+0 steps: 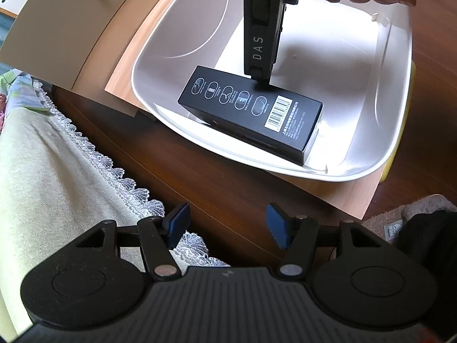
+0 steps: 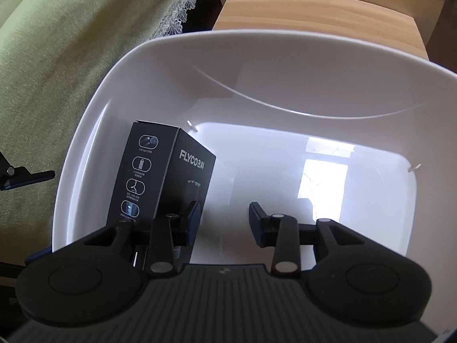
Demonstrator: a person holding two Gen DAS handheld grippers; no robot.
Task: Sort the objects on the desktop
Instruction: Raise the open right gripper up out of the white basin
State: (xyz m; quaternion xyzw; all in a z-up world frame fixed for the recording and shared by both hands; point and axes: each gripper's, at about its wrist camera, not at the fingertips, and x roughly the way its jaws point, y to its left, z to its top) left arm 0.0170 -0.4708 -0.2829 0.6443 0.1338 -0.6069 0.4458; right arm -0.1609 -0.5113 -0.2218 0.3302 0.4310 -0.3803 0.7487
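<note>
the black box (image 1: 251,114) lies in the white tub (image 1: 394,131) by its wall. right gripper (image 2: 225,218) hangs spread over it; left gripper (image 1: 228,225) spread, outside.

A green cloth (image 1: 42,154) with a white lace edge (image 1: 114,171) lies at left. A pale wooden board (image 2: 314,20) sits on the dark wooden surface (image 1: 200,177).

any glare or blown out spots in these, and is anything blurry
Right wrist view: a window reflection blows out the white bin floor; the wooden board behind is slightly soft. Left wrist view: sun washes out the bin's floor; the black box stays sharp, barcode visible; edges curve from fisheye.
</note>
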